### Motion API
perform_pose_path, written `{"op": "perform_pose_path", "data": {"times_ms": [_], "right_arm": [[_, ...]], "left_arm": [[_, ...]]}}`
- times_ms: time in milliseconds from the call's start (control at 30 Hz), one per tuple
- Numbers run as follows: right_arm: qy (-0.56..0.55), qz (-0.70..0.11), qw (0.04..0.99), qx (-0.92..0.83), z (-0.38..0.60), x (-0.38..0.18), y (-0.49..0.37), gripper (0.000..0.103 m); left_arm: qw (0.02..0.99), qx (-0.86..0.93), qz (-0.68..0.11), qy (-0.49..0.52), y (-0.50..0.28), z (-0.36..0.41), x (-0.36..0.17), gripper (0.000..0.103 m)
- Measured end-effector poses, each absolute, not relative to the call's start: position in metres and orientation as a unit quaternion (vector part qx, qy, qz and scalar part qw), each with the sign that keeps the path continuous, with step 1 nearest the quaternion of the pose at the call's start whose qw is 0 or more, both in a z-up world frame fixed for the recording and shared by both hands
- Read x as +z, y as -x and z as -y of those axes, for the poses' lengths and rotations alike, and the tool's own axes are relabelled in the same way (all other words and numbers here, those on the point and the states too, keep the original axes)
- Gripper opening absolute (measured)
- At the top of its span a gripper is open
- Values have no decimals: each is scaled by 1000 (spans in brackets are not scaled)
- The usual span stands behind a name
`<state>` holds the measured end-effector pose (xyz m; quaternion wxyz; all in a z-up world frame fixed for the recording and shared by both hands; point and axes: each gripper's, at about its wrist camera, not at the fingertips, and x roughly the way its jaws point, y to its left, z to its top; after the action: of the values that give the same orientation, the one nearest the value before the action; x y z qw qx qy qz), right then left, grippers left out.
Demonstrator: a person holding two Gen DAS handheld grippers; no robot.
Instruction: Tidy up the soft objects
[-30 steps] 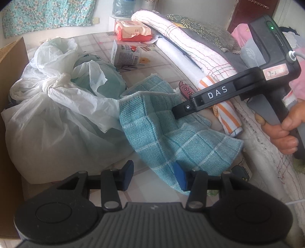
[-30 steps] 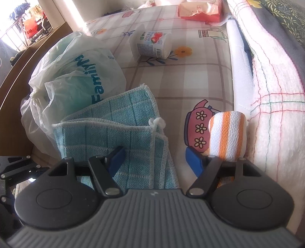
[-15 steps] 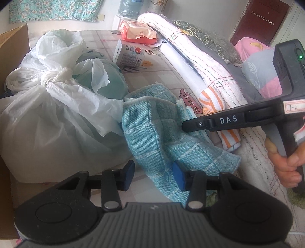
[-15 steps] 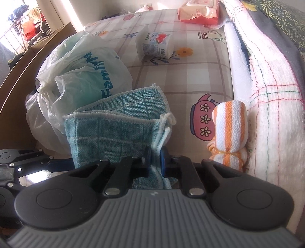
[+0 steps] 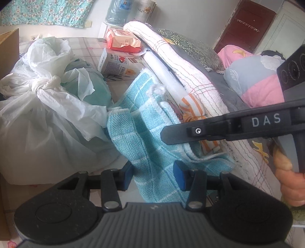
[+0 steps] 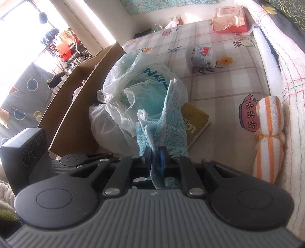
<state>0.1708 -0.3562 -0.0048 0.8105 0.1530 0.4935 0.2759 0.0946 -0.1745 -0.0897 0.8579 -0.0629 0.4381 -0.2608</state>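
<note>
Right up close, the right gripper (image 6: 156,155) has its two blue pads squeezed tight on the edge of the blue cloth (image 6: 162,131), so the cloth hangs bunched and off the bed, maybe so it can be folded or moved. The left gripper (image 5: 152,176) has its jaws partly apart and just opening, with the low end of the same cloth (image 5: 141,141) drooping between them, but the pads do not press it. The cloth looks soft and bumpy, with pale squares and a white fuzzy edge. At ten o'clock from it sits a thin, crinkly white plastic bag (image 5: 43,114), tied in a knot. At three o'clock lies a rolled orange striped towel (image 6: 268,133), tied in the middle like a sweet. Further off, at one o'clock, a small carton (image 6: 202,57) lies on the checked sheet (image 6: 219,91), and a red wipes pack (image 6: 229,17) is far back
</note>
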Motion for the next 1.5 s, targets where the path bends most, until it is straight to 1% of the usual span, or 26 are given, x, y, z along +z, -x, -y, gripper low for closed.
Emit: {"op": "perform_pose_path", "data": {"times_ms": [133,267,333,400,433,467,500,567,700,867,933,1000,1100,1233,1500], "right_arm": [[-217,-514,776,294,359,-16,-179,11],[-265,-540,740,302,358,-28,-189,13],[-289,-553,720,304,359,-35,-192,15],[-315,-562,702,304,361,-42,-196,23],[-325,-564,695,305,361,-44,-197,25],[-339,-566,686,306,363,-47,-199,30],[-348,-568,681,303,365,-48,-200,36],[-362,-572,673,299,368,-52,-203,41],[-381,-580,658,294,373,-59,-206,44],[-400,-580,648,291,376,-64,-205,46],[-405,-576,648,289,377,-64,-205,47],[-403,-570,655,290,378,-60,-203,48],[-392,-556,674,289,383,-50,-201,49],[-379,-542,701,268,392,-43,-203,50],[-330,-567,716,239,378,-64,-209,50]], "left_arm": [[852,-278,-437,76,-92,168,-87,53],[833,-298,-449,125,-95,157,-87,63],[823,-304,-455,153,-98,152,-88,64],[817,-304,-461,167,-101,148,-89,64],[815,-304,-462,172,-102,146,-90,64],[814,-305,-462,175,-102,145,-90,64],[813,-306,-462,177,-102,145,-90,65],[812,-311,-457,183,-102,142,-87,68],[812,-319,-446,200,-100,133,-81,72],[818,-293,-452,204,-104,129,-84,71],[815,-281,-465,203,-107,131,-90,67],[812,-273,-476,201,-110,133,-96,59],[807,-269,-485,204,-114,135,-102,53],[803,-269,-488,212,-118,135,-105,53],[791,-262,-501,236,-123,130,-115,53]]}}
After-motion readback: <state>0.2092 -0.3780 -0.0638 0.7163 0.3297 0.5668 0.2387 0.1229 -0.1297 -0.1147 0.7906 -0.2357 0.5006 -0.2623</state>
